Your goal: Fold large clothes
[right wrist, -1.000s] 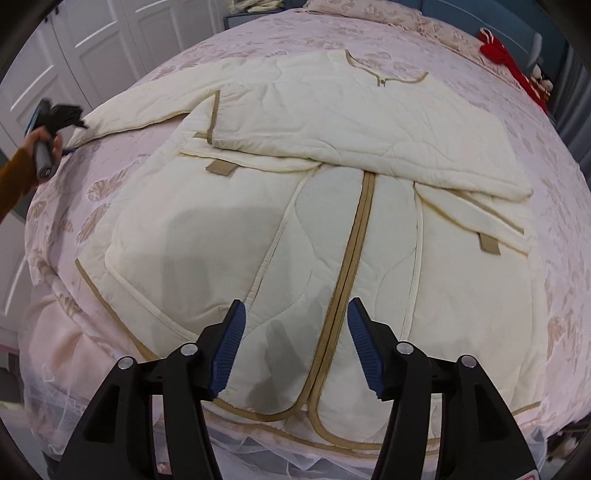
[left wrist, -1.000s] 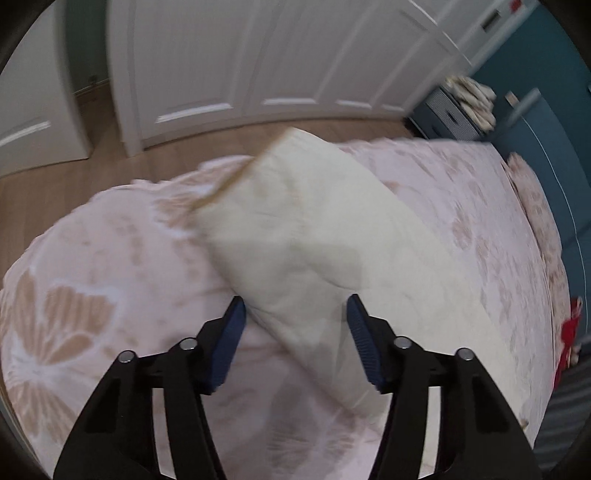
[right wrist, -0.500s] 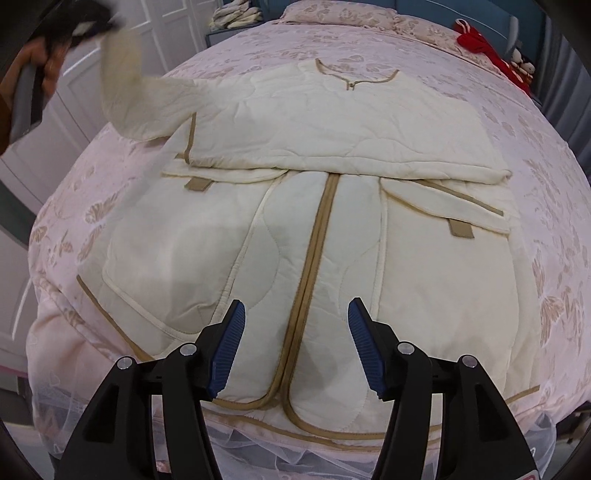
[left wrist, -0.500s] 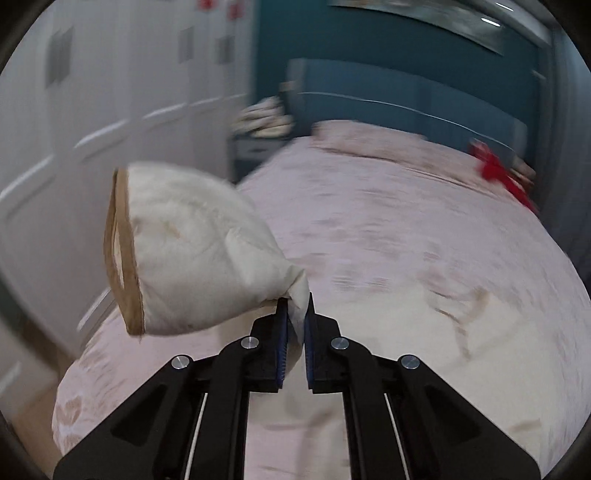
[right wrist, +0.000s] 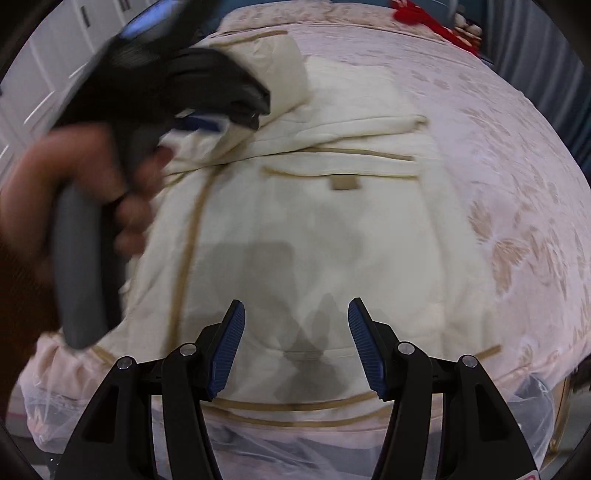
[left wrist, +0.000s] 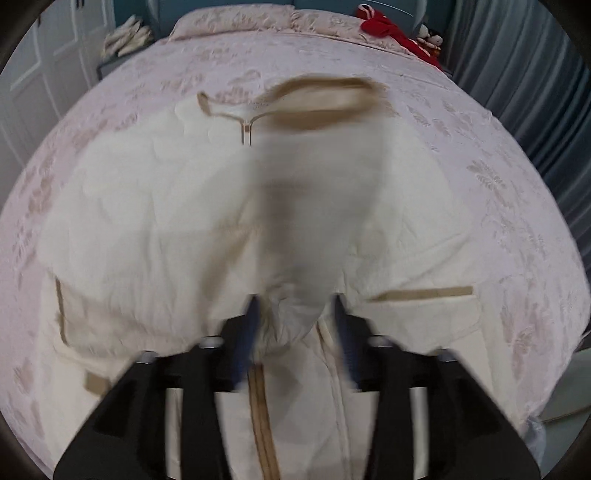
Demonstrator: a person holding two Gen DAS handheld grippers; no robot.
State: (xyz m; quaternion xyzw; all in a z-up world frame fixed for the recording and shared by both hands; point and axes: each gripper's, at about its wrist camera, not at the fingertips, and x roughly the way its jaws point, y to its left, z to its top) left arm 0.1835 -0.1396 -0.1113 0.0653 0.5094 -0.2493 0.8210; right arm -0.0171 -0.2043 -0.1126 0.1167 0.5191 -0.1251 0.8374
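A large cream quilted coat with tan trim (right wrist: 314, 229) lies face up on the bed (right wrist: 517, 166), also in the left wrist view (left wrist: 147, 229). Its left sleeve (left wrist: 314, 184) now drapes across the coat's chest, cuff toward the collar (left wrist: 243, 118). My left gripper (left wrist: 295, 328) is blurred, its jaws apart with the sleeve's base between the fingers; it also shows in the right wrist view (right wrist: 221, 122), held by a hand. My right gripper (right wrist: 295, 347) is open and empty above the coat's lower hem.
The bed has a pink floral cover (left wrist: 498, 177). Red items (left wrist: 391, 29) lie near the headboard. White wardrobe doors (right wrist: 55, 55) stand on the left, grey curtains (left wrist: 535, 74) on the right. A clear plastic sheet (right wrist: 295, 443) hangs at the bed's foot.
My left gripper shut on the sleeve, swung it from the bed's left side over the coat's chest, and its jaws have now come apart. My right gripper shifted slightly right, still open.
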